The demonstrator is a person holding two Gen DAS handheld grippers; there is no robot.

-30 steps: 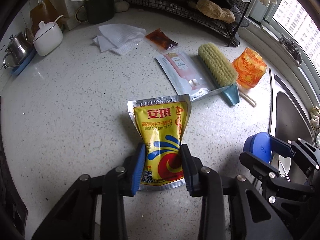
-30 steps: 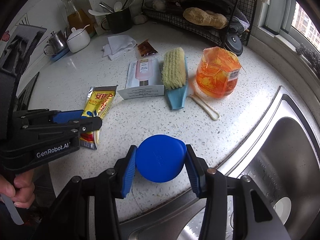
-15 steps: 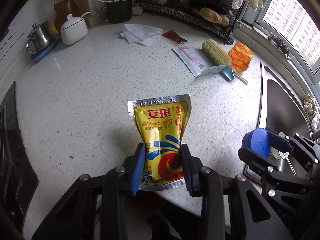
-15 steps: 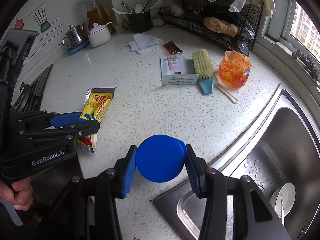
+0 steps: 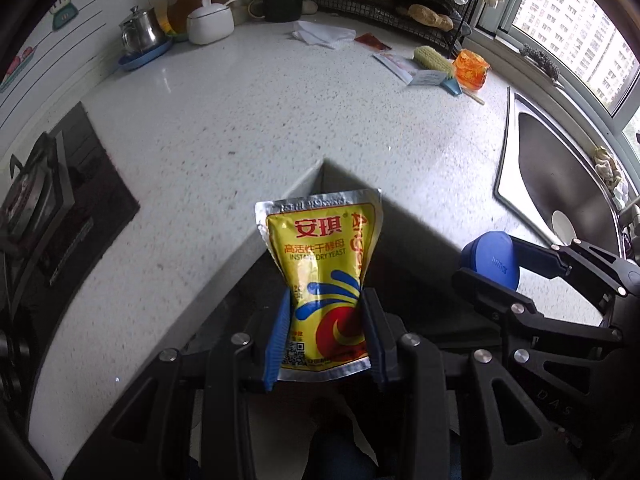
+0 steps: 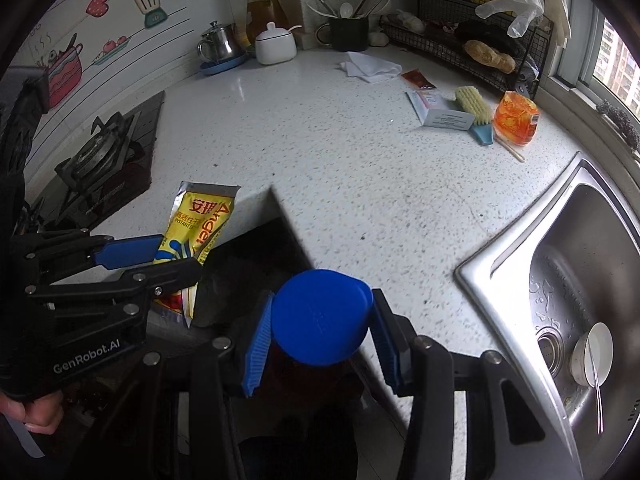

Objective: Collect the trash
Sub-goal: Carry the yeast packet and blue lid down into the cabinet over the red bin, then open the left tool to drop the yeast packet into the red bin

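Note:
My left gripper (image 5: 326, 334) is shut on a yellow instant dry yeast packet (image 5: 322, 276), held upright in the air past the counter's inner corner; the packet also shows in the right wrist view (image 6: 200, 226). My right gripper (image 6: 320, 344) is shut on a round blue lid (image 6: 320, 316), also off the counter edge; it shows in the left wrist view (image 5: 490, 258). Far back on the white speckled counter (image 6: 340, 160) lie a crumpled white tissue (image 6: 370, 66), a small red sauce sachet (image 6: 418, 79) and a white-pink flat package (image 6: 438, 110).
A scrub brush (image 6: 474, 106) and an orange jar (image 6: 516, 118) stand beside the package. A steel sink (image 6: 580, 280) holding a bowl is at right. A gas hob (image 6: 100, 152) is at left. A kettle, sugar pot, utensil mug and wire rack line the back wall.
Both grippers have pulled back and up from the counter with the yeast packet and blue lid; the counter items now look much farther away and the counter's inner corner is in view.

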